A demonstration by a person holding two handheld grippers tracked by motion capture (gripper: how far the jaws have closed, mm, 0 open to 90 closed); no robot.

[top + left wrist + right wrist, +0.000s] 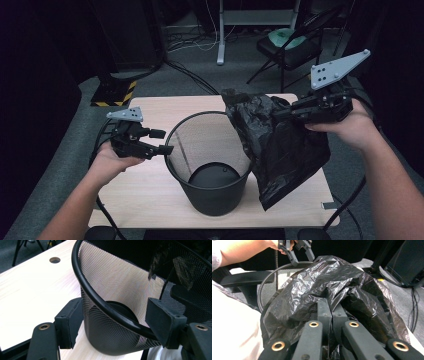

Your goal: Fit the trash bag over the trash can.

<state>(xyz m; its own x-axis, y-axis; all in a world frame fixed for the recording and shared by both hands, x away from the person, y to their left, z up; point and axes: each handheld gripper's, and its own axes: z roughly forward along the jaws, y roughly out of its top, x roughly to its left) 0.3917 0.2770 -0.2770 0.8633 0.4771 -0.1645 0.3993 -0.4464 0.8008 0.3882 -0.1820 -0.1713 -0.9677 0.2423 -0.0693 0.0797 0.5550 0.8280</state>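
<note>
A black wire-mesh bin point(215, 200) stands upright in the middle of the light wooden table point(145, 187). My left gripper point(162, 141) is at the bin's left rim point(100, 302). Its jaws are wide apart, one outside the mesh wall and one inside, and they do not pinch it. My right gripper point(280, 112) is shut on a crumpled black plastic bag point(285, 150), held up beside the bin's right rim with the bag's lower end hanging down to the table. In the right gripper view the bag point(312, 282) bunches over the closed jaws point(332, 310), with the left gripper point(299, 255) beyond.
A round hole point(54, 260) sits in the tabletop at the far left. Beyond the table stand a black folding chair point(290, 47), a white stand leg point(220, 35) and a yellow-black striped base point(117, 92), with cables on the grey floor. An office chair armrest point(244, 280) is close by.
</note>
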